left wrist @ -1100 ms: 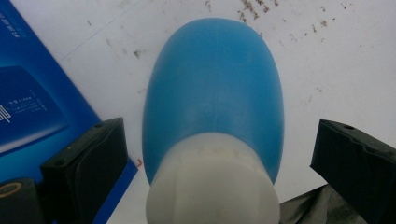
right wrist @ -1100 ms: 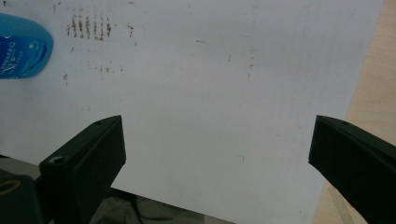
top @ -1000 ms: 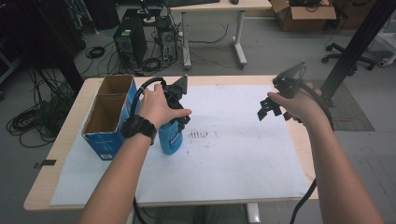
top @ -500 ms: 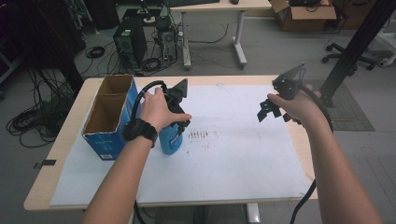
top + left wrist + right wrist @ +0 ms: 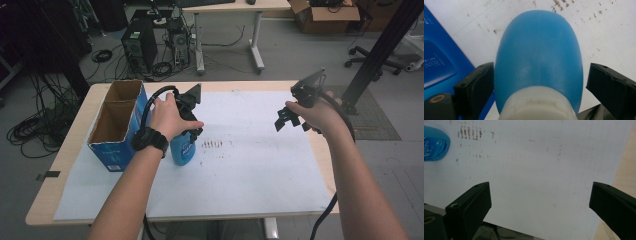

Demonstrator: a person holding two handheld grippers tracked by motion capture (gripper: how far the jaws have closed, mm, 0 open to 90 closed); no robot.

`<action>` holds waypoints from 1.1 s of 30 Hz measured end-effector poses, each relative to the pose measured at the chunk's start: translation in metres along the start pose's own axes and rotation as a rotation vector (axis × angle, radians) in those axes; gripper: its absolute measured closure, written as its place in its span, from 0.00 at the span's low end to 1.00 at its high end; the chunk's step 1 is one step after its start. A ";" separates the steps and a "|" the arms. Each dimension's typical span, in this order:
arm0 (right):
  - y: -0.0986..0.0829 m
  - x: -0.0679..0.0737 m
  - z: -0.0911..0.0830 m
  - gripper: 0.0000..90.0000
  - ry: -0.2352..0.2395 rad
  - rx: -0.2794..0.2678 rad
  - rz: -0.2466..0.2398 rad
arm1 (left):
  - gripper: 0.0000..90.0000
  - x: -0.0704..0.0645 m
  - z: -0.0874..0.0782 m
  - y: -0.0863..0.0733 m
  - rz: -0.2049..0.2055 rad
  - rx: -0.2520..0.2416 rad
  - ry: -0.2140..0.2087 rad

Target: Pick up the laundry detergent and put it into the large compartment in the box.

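Blue bottle [image 5: 183,148] stands upright on the white paper sheet [image 5: 250,170] left of centre in the high view, just beside a blue cardboard box [image 5: 116,125] with two open compartments. The left gripper [image 5: 192,120] sits over the bottle's top; in the left gripper view its black jaws are spread on either side of the bottle's shoulder, the left one very close, the right one clearly apart from it. The right gripper [image 5: 291,120] hovers at the right of the frame above bare paper, jaws wide and holding nothing. The step in hand looks like either taking hold of the bottle or letting it go; which, the pictures cannot tell. A grasp would call for squeezing the jaws onto the white neck [image 5: 537,106].
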State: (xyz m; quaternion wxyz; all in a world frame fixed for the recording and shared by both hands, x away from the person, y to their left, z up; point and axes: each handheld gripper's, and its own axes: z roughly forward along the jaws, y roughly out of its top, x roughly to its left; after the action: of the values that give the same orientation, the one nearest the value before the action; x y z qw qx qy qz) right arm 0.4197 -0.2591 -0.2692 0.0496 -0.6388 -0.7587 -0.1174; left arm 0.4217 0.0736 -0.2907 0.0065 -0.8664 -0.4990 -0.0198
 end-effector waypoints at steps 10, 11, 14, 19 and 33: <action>0.000 -0.001 0.001 0.05 0.002 -0.001 -0.002 | 0.20 0.000 -0.002 0.001 0.011 -0.008 0.005; 0.000 -0.001 0.001 0.05 0.002 0.001 0.001 | 0.21 -0.001 -0.002 0.001 0.010 -0.007 0.005; -0.001 -0.001 0.001 0.05 0.004 -0.001 0.000 | 0.24 -0.001 -0.002 0.001 0.013 -0.010 0.007; -0.001 -0.002 0.001 0.05 0.004 -0.002 0.000 | 0.28 -0.001 -0.001 0.002 0.015 -0.010 0.007; -0.001 -0.002 0.003 0.05 0.004 0.003 -0.002 | 0.33 0.001 -0.002 0.002 0.009 -0.012 0.013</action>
State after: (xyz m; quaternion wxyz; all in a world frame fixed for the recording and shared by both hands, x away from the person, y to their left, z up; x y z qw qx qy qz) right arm 0.4195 -0.2603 -0.2730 0.0523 -0.6378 -0.7593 -0.1176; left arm 0.4236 0.0738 -0.2891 0.0046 -0.8686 -0.4947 -0.0286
